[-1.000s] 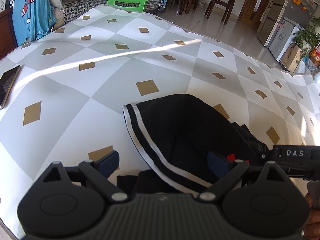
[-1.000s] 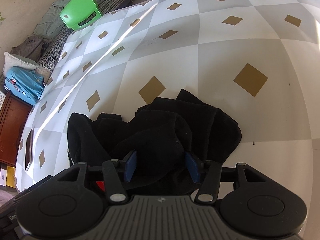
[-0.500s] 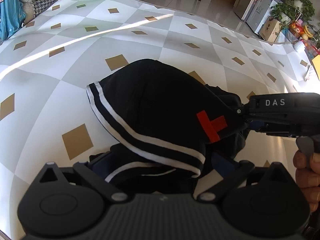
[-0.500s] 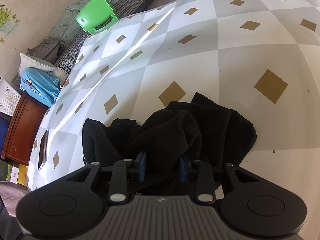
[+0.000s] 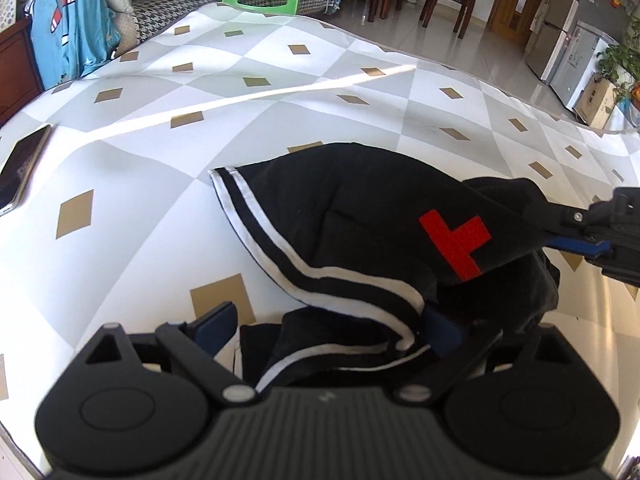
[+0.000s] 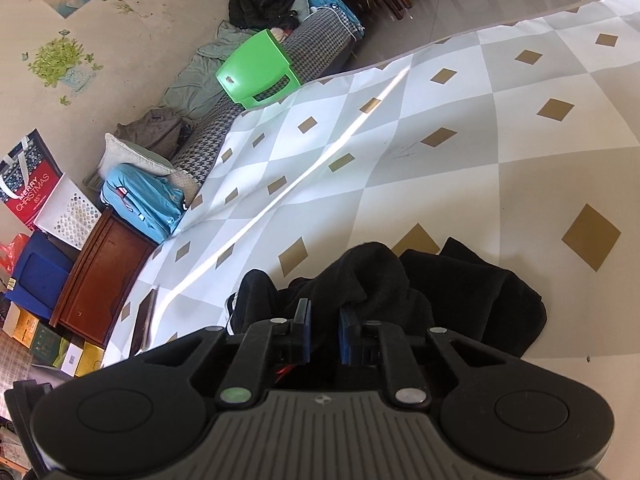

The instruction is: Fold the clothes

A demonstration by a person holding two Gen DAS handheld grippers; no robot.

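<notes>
The black garment point(image 5: 360, 240) lay bunched on the checkered counter point(image 5: 280, 120). The right claw point(image 6: 324, 330), at 3 o'clock, was closing, pinching its fabric. The left claw point(image 5: 332, 332) was spread and closing around its striped hem.

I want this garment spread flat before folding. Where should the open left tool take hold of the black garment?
Judging by its pose, grip the white-striped hem of the black garment, coming from the near side. That edge lies loose between the left tool's wide-open jaws, while the right tool is closing on the far fold.
</notes>
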